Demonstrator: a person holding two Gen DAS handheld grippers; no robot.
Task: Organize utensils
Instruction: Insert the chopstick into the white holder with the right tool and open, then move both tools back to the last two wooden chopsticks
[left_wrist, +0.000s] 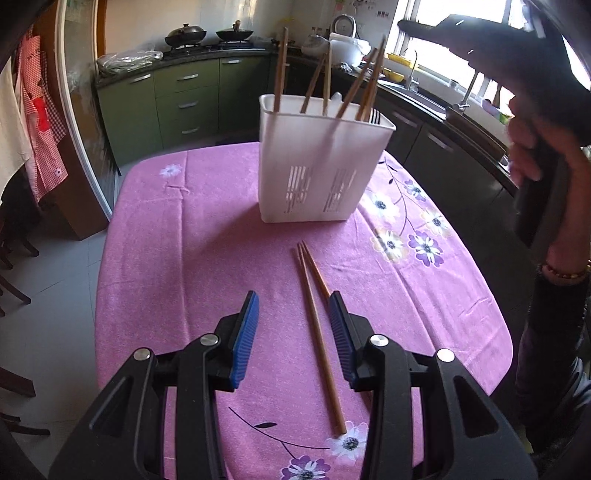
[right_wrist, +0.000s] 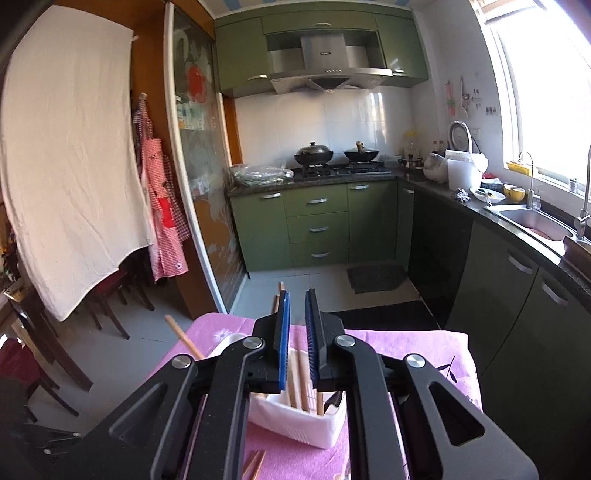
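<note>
A white utensil holder (left_wrist: 314, 166) stands on the pink floral tablecloth (left_wrist: 203, 240) with several wooden chopsticks (left_wrist: 354, 88) and a fork standing in it. Two wooden chopsticks (left_wrist: 317, 332) lie on the cloth, running between my left gripper's (left_wrist: 293, 306) blue pads (left_wrist: 245, 332). The left gripper is open just above them. My right gripper (right_wrist: 297, 295) is held high above the holder (right_wrist: 299, 421), its pads a narrow gap apart with nothing between them. It shows in the left wrist view (left_wrist: 517, 66) at the upper right.
The table edge drops off to a tiled floor on the left. Green kitchen cabinets (right_wrist: 317, 225), a stove with two woks (right_wrist: 332, 153) and a sink counter (right_wrist: 532, 218) lie behind. Dark chairs (right_wrist: 44, 332) stand at the left.
</note>
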